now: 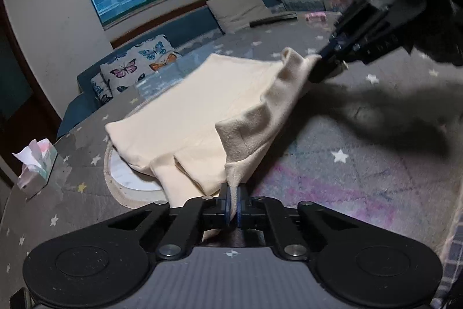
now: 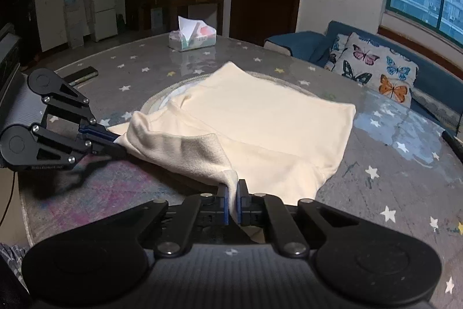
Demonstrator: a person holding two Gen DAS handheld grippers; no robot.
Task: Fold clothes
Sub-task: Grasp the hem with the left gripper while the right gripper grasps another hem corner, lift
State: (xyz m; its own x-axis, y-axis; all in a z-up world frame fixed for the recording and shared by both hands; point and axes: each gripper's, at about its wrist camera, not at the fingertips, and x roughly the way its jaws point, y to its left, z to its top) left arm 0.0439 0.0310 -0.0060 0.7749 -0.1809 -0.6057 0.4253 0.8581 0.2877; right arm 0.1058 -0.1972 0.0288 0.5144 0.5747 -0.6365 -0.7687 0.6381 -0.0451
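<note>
Two-gripper hold on a cream garment (image 1: 202,106) lying across a round surface (image 1: 332,170) covered with a star-patterned cloth. In the left wrist view, the left gripper (image 1: 233,200) sits at bottom centre, its fingers (image 1: 227,201) closed narrow on a pinch of the garment's near edge. The right gripper (image 1: 321,64) enters from the upper right of the frame, its fingers likewise clamped on another part of the same edge. The strip of cloth between the two holds is raised off the surface and sags, showing its fleecy underside. The rest of the garment lies flat toward the middle of the frame, partly over a pale round mat (image 1: 130,178).

The right wrist view confirms this from the other side: the right gripper (image 2: 233,203) at bottom centre pinches the cloth, and the left gripper (image 2: 115,142) at left holds its own part. Gripping one edge at two spaced points keeps it roughly straight, so it could likely be carried over the flat part as a fold; which fold in the sequence this is cannot be settled here.

A tissue box (image 2: 192,38) stands well apart near the far rim, and a butterfly cushion (image 2: 379,68) lies on a sofa beyond.
</note>
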